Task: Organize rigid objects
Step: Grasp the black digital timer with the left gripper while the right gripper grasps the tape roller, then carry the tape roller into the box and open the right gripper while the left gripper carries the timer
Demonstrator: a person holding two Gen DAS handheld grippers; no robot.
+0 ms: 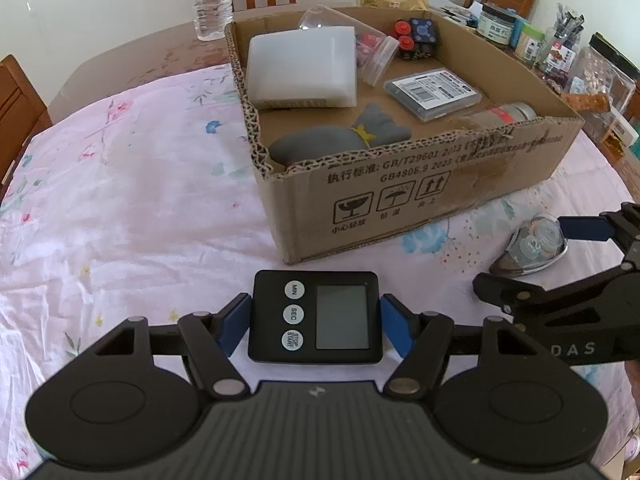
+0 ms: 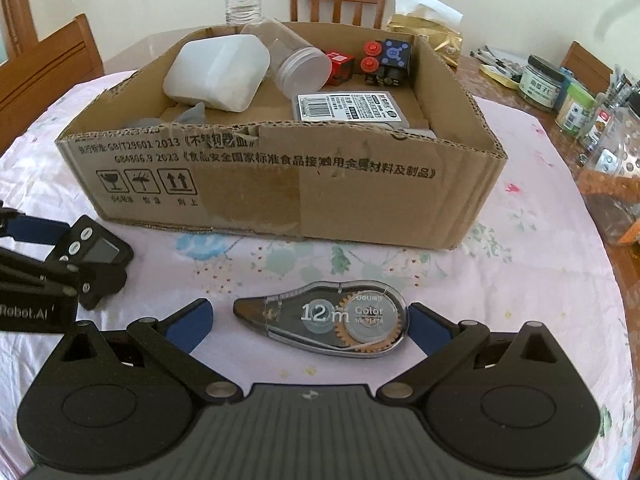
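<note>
We have the left hand-held gripper (image 1: 315,322) clamped across the short sides of the digital kitchen timer (image 1: 314,316), one blue pad on each flank, the timer lying face up on the flowered cloth of the counter (image 1: 120,208) just short of the cardboard box (image 1: 400,188) at twelve o'clock. We judge the timer light, stiff and smooth-shelled, so a hold on its flat edges suits it, clear of the buttons and screen; its plastic may slip if the pads sit askew. Our right hand-held gripper (image 2: 310,324) stands apart around the correction tape dispenser (image 2: 324,320), which lies flat between the pads, the right pad at or near its rounded end, the left pad well clear of its pointed nose at nine o'clock. We reckon it light, hard and slick, tapered, so better pinched across its broad round body than along its length.
</note>
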